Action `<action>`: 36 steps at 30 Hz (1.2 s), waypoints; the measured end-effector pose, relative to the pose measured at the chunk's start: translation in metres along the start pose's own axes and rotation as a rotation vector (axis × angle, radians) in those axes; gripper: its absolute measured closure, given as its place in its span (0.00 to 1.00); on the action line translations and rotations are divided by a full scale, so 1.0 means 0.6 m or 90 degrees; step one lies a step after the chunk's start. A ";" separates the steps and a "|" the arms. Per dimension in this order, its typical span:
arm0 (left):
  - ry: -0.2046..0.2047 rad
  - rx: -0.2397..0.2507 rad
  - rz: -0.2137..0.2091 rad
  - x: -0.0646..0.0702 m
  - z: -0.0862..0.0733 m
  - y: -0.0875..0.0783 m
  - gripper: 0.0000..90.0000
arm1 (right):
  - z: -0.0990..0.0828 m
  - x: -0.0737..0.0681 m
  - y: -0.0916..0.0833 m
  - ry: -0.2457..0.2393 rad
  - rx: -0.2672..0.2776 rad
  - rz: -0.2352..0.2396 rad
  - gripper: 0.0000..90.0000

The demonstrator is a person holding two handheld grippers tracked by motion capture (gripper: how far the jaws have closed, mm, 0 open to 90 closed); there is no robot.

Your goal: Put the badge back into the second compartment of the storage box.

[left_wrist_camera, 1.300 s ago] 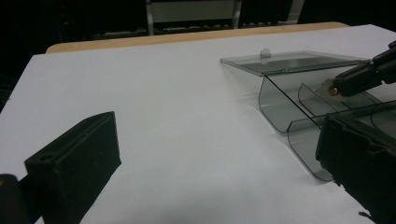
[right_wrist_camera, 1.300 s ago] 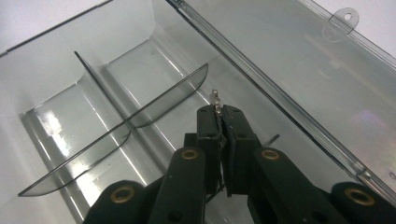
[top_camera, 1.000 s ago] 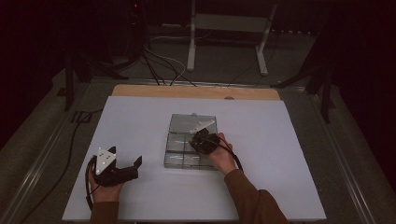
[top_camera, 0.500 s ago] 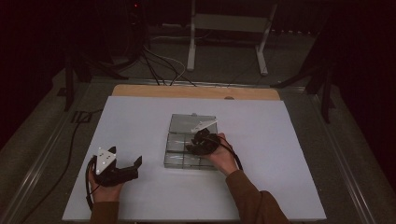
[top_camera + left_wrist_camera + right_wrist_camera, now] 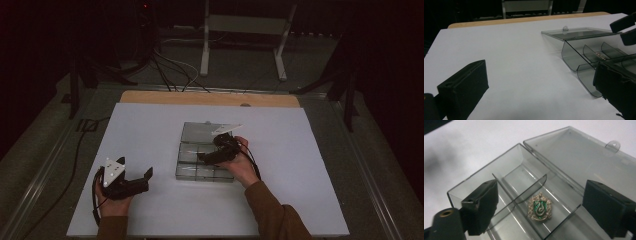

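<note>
A smoky clear compartment box (image 5: 186,171) lies mid-table with its lid (image 5: 197,132) folded back flat. In one middle compartment lies a gold and green crest badge with a snake (image 5: 539,206). My right gripper (image 5: 202,159) hovers over the box (image 5: 509,162). Its jaws have just been opening and now stand wide on either side of the badge without touching it (image 5: 541,192). My left gripper (image 5: 145,181) rests on the white table at the front left, open with nothing in it (image 5: 541,77). From it I see the box (image 5: 574,57), the lid (image 5: 579,33) and the right gripper (image 5: 624,30).
The white tabletop (image 5: 150,130) stretches wide around the box. A wooden strip (image 5: 210,98) runs along its far edge. Behind it are a metal stand (image 5: 205,50) and loose cables (image 5: 170,70) on the dark floor. A cable loops from the left gripper (image 5: 94,200).
The right hand has shifted slightly over the box, with its gripper still above the compartments. The left hand and gripper have stayed where they were.
</note>
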State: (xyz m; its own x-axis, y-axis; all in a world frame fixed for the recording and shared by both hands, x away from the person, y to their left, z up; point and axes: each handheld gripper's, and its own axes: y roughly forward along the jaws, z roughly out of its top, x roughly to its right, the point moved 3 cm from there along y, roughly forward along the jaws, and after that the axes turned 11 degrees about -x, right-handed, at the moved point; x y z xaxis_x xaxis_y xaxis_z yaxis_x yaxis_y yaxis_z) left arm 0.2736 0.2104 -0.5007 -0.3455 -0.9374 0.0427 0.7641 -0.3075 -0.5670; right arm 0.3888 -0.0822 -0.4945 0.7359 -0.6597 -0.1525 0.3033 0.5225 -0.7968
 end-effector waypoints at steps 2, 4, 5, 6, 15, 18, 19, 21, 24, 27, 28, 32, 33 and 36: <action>0.001 -0.001 -0.001 0.002 0.000 0.001 0.02 | 0.002 -0.001 -0.003 0.002 0.006 0.001 0.05; 0.003 -0.003 -0.001 0.003 0.001 0.002 0.02 | 0.004 -0.001 -0.005 0.000 0.009 -0.004 0.03; 0.003 -0.003 -0.002 0.004 0.001 0.002 0.02 | 0.006 -0.001 -0.007 0.000 0.011 -0.003 0.01; 0.003 -0.003 -0.002 0.004 0.001 0.002 0.02 | 0.007 0.000 -0.008 -0.001 0.014 -0.003 0.01; 0.000 -0.003 -0.007 0.011 0.004 0.005 0.02 | 0.021 0.010 -0.023 0.005 0.040 -0.007 0.00; -0.001 -0.003 -0.011 0.013 0.005 0.006 0.02 | 0.031 0.011 -0.032 0.002 0.047 -0.006 0.00; -0.002 -0.003 -0.011 0.014 0.006 0.006 0.02 | 0.034 0.010 -0.035 0.000 0.048 -0.007 0.00; -0.004 -0.001 -0.015 0.015 0.007 0.007 0.02 | 0.040 0.011 -0.039 -0.003 0.050 -0.010 0.00; -0.006 0.001 -0.017 0.017 0.008 0.008 0.02 | 0.046 0.016 -0.044 -0.004 0.054 -0.016 0.00; -0.007 0.000 -0.020 0.019 0.009 0.010 0.02 | 0.050 0.022 -0.046 0.000 0.058 -0.021 0.00; -0.007 0.000 -0.021 0.020 0.009 0.011 0.02 | 0.051 0.025 -0.047 0.002 0.057 -0.023 0.00; -0.004 -0.002 -0.024 0.024 0.011 0.013 0.02 | 0.053 0.040 -0.046 0.010 0.057 -0.027 0.00; -0.004 -0.002 -0.024 0.024 0.011 0.014 0.02 | 0.052 0.043 -0.046 0.012 0.059 -0.028 0.00; -0.004 -0.002 -0.026 0.026 0.013 0.016 0.02 | 0.053 0.054 -0.046 0.023 0.064 -0.031 0.00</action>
State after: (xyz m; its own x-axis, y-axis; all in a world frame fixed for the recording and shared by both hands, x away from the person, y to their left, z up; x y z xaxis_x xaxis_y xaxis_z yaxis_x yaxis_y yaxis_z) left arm 0.2796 0.1917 -0.4992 -0.3727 -0.9252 0.0712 0.7479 -0.3449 -0.5672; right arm 0.4231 -0.1008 -0.4587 0.6974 -0.7035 -0.1367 0.3993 0.5399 -0.7410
